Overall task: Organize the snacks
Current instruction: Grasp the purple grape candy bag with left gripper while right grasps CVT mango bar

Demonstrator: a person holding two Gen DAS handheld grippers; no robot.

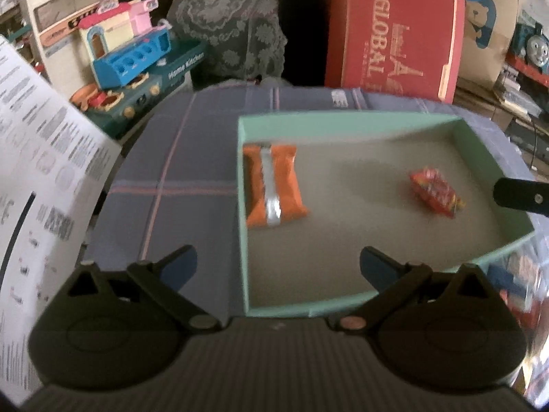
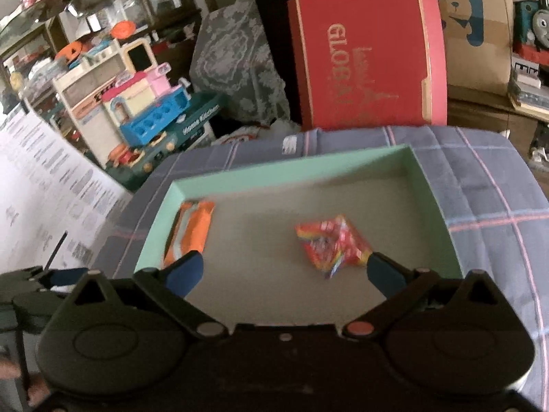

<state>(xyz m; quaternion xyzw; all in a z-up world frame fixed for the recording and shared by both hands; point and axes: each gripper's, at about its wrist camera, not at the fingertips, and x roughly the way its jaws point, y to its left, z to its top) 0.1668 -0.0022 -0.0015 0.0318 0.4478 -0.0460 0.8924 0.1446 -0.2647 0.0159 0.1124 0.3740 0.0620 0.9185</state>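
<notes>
A shallow mint-green box point(image 1: 343, 122) point(image 2: 281, 166) lies on a blue plaid cloth. Inside it, an orange snack packet point(image 1: 272, 185) point(image 2: 190, 235) rests against the left wall, and a red, rainbow-printed packet point(image 1: 435, 192) point(image 2: 331, 245) lies toward the right. My left gripper point(image 1: 278, 264) hovers open over the box's near left corner, nothing between its fingers. My right gripper point(image 2: 284, 271) is open above the box's near edge, its right fingertip point(image 2: 381, 271) close beside the red packet, no grip visible. In the left wrist view, a black finger point(image 1: 521, 195) of the right gripper enters at the right edge.
A red "GLOBAL" box point(image 1: 394, 34) point(image 2: 367, 55) stands behind the cloth-covered surface. A toy kitchen set point(image 1: 127, 58) point(image 2: 144, 113) sits at the back left. A large printed white sheet point(image 1: 41, 178) point(image 2: 51, 199) rises on the left. More packets point(image 1: 521, 285) lie blurred at the right.
</notes>
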